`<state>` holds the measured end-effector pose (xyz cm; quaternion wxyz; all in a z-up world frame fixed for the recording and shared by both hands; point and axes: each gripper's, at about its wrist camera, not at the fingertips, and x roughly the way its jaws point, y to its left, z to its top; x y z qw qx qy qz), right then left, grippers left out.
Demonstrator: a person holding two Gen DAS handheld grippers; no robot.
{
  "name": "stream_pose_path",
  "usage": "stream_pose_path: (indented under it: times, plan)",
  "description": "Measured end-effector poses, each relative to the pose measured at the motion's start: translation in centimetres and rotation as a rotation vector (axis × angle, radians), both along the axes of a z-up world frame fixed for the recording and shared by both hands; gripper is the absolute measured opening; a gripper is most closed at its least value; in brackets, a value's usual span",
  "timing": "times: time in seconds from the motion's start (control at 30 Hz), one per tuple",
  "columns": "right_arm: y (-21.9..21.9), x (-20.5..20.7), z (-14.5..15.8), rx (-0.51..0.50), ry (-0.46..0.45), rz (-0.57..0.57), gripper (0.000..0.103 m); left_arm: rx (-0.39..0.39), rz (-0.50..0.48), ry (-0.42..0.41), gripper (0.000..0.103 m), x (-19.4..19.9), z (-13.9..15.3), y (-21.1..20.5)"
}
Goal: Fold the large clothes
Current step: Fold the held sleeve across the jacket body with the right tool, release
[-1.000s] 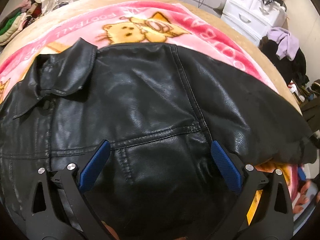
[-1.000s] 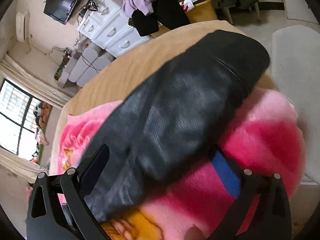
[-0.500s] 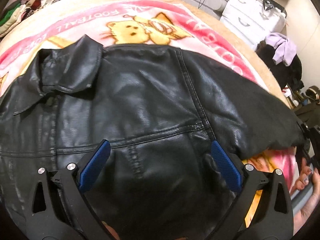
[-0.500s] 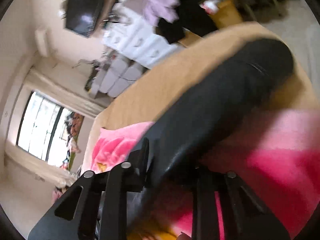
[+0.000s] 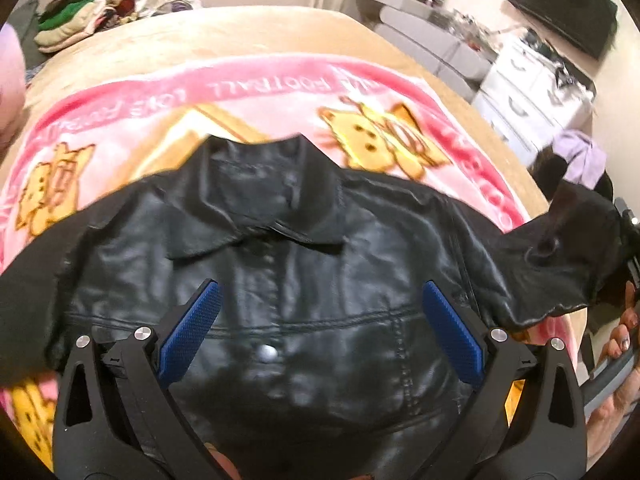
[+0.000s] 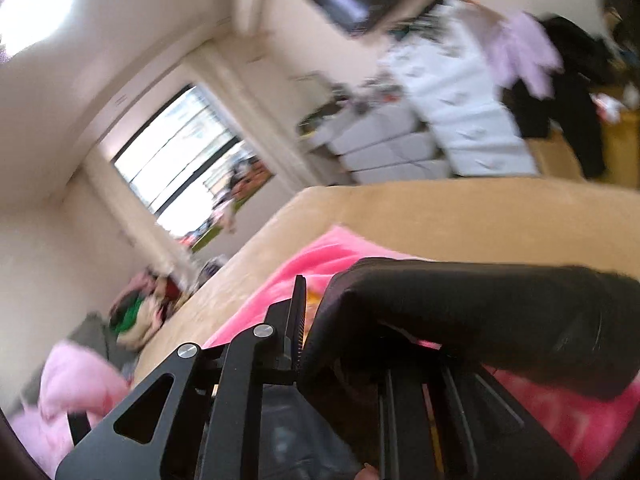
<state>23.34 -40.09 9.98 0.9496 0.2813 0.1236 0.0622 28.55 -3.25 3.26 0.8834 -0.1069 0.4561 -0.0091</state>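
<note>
My right tool (image 6: pixel 344 344) is clamped on the black jacket's sleeve (image 6: pixel 460 304), raised off the bed's (image 5: pixel 248 36) right edge; my left tool (image 5: pixel 320 336) hangs open over the jacket (image 5: pixel 304 280) spread mid-bed on the pink blanket (image 5: pixel 256 96). Slick leather might slip from that narrow pinch, or the sleeve's pull could drag the body askew.

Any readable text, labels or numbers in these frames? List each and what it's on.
"FOOTBALL": upside down on the pink border of the blanket, left wrist view.
"LOVE": beside it on the same border, fairly clear.
The rest of the border lettering, left of "LOVE" and down the right edge, is too blurred to read.
No text shows on the black jacket or the white drawers.
Right wrist view: nothing readable, all blurred.
</note>
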Motion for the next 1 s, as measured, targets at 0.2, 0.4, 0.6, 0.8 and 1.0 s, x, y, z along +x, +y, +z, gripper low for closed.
stream_pose_path:
  times: [0.2, 0.4, 0.6, 0.8, 1.0]
  plan:
    - [10.1, 1.2, 3.2, -0.266, -0.070, 0.225, 0.015, -0.085, 0.077, -0.045, 0.094, -0.8, 2.5, 4.6]
    - [20.6, 1.2, 1.0, -0.528, -0.028, 0.478, 0.015, -0.163, 0.152, -0.101, 0.094, -2.2, 4.1, 9.5]
    - [28.6, 1.7, -5.3, -0.681, 0.170, 0.607, 0.016, -0.207, 0.192, -0.098, 0.094, -3.1, 3.4, 11.9]
    - [28.1, 1.4, -12.7, -0.598, 0.391, 0.665, 0.031, -0.236, 0.195, -0.055, 0.094, -3.4, 0.9, 12.1]
    - [23.1, 0.5, -13.2, -0.253, 0.498, 0.548, 0.073, -0.252, 0.180, -0.007, 0.094, -4.1, -1.7, 11.3]
